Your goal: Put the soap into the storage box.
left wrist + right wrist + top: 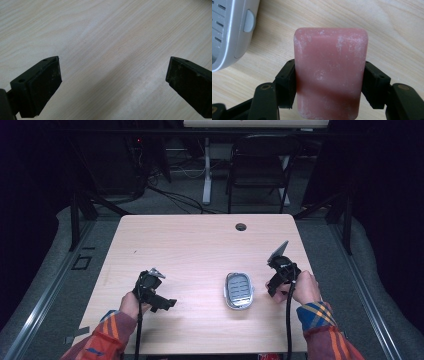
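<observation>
A pink bar of soap (330, 72) with white scuffs stands between the jaws of my right gripper (328, 82), which is shut on its two long sides just above the wooden table. A grey slotted soap dish (238, 290) lies on the table just left of that gripper (278, 282); its rim (232, 37) fills the upper left of the right gripper view. My left gripper (159, 301) sits low over the front left of the table, jaws wide open (113, 82) with bare wood between them.
The wooden table (200, 245) has a round cable hole (241, 226) near its far edge. A black chair (260, 167) and a white desk leg (206, 170) stand on the floor beyond. Dark frame posts flank the table.
</observation>
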